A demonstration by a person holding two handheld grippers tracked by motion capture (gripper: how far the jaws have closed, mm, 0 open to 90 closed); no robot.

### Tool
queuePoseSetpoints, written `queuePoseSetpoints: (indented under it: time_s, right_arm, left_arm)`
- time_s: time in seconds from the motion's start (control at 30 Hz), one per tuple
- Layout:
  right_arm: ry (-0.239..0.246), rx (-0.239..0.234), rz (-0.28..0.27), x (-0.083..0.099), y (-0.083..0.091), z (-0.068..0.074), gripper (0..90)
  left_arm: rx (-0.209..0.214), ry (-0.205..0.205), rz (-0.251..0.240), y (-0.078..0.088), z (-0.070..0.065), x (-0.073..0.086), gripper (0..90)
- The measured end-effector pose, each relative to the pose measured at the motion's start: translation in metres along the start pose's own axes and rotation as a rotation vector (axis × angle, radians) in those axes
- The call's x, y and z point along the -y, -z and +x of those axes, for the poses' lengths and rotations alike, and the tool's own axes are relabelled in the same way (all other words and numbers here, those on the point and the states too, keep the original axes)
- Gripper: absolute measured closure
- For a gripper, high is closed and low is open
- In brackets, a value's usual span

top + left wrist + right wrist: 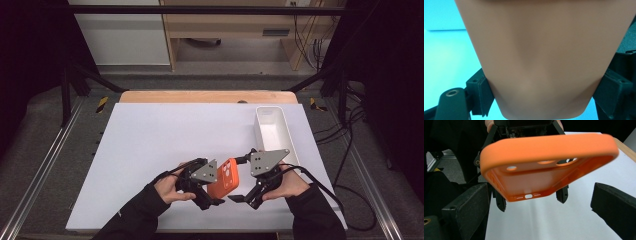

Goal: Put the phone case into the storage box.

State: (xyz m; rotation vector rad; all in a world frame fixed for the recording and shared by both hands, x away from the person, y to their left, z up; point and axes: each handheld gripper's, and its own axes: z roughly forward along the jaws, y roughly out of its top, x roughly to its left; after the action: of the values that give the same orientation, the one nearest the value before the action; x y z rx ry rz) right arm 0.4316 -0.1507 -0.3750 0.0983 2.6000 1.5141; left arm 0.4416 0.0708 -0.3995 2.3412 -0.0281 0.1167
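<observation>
In the high view the orange phone case (223, 184) sits between the two tongs, above the white worktop (150, 145); the left tongs (212, 200) meet it from its left side and the right tongs (239, 198) stand just beside its right edge, their tips below its lower corner. The case is tilted, camera holes facing up, and its lower left part is covered by the left tongs' grey plate and body, so the grip itself is hard to make out from here. A white bin (274, 131) stands beyond the right tongs, apart from the case. In the left gripper view the case (544, 57) lies right against the camera, a blurred tan-orange surface cut off at the top, with the left tongs (544, 100) clenched on its two sides: each black pad presses the case's edge. In the right gripper view the case (544, 167) hangs ahead of and above the right tongs (539, 210), open side and port holes toward the camera; these tongs stand released, wide apart, with no pad touching it. The far tongs grasp its back edge, partly hidden behind the case.
</observation>
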Motion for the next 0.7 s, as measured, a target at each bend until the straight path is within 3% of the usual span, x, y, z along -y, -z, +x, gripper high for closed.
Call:
queuePoseSetpoints:
  time_s: [0.7]
  right_arm:
    - [0.012,-0.054,-0.034,0.0016,-0.0043,0.0006,9.8]
  left_arm:
    - [0.041,-0.011,-0.013,-0.0082,-0.005,-0.0017,15.6]
